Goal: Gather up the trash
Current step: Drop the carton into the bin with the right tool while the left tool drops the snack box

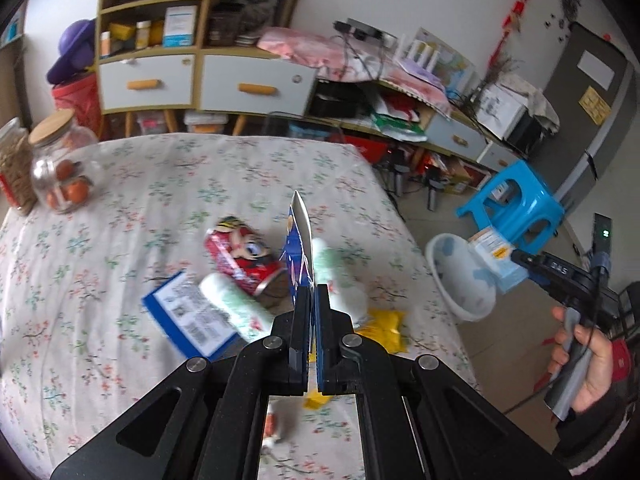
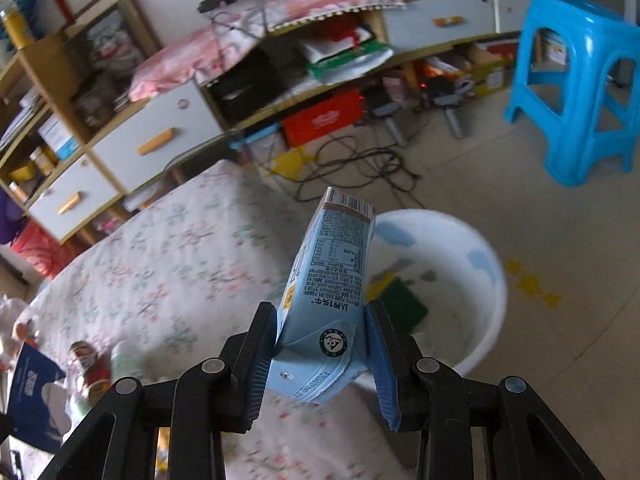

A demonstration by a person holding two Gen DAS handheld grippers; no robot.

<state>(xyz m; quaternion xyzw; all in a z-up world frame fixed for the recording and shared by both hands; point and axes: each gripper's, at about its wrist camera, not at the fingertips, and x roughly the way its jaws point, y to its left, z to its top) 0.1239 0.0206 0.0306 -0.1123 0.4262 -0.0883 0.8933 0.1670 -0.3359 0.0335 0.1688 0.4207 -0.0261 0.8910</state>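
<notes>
Left wrist view: the left gripper (image 1: pixel 311 300) has its two fingers (image 1: pixel 301 320) clenched on one flat blue card packet (image 1: pixel 298 248), which stands up on edge between the pads above the bench (image 1: pixel 80 280) with its flowered cloth. Count the trash below it: one red snack can (image 1: pixel 240 256) on its side, two rolled white-and-green wrappers (image 1: pixel 236 304), one blue-edged box with a printed label (image 1: pixel 188 312), and one yellow wrapper (image 1: pixel 384 328) near the bench's right edge. At the far left corner, two glass jars (image 1: pixel 60 164) with wooden lids stand side by side. Off the bench to the right, one white basin (image 1: pixel 460 280) sits on the floor and one blue plastic stool (image 1: pixel 516 204) stands beyond it. A person's hand (image 1: pixel 584 360) grips the handle of the right gripper (image 2: pixel 320 356), seen at the right edge.

Over to the right wrist view: the right gripper's two fingers (image 2: pixel 260 360) are grasping one pale blue drink carton (image 2: pixel 328 280), pads pressed to both its sides, barcode end pointing away. The carton is held in the air, right at the near rim of the basin (image 2: pixel 492 320), between bench edge and floor. Inside the basin lie a green piece and a yellow piece, blurred. Everything is smeared with motion blur.
</notes>
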